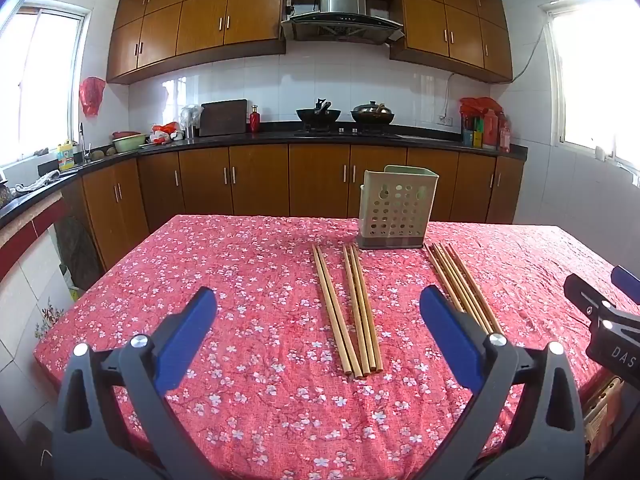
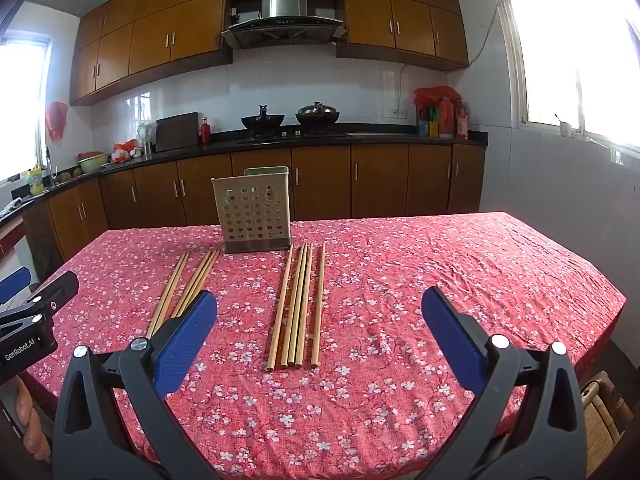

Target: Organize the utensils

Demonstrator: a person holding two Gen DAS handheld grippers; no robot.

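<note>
Wood-fronted kitchen cabinets (image 1: 256,184) line the far wall behind a table spread with a red floral tablecloth (image 1: 248,280). From the left wrist view, the left gripper (image 1: 318,320) hovers above the cloth with its blue-padded jaws spread wide and nothing between them. Ahead lie wooden chopsticks in two groups: a near group (image 1: 352,312) fanned on the cloth and a second group (image 1: 460,284) further right, partly behind the right finger. A perforated utensil holder (image 1: 394,212) stands upright just beyond their far tips.

From the right wrist view, the right gripper (image 2: 320,320) also hangs wide open and empty. The second group (image 2: 298,304) lies straight ahead between its fingers, the near group (image 2: 180,292) to the left, the utensil holder (image 2: 254,210) behind them.
</note>
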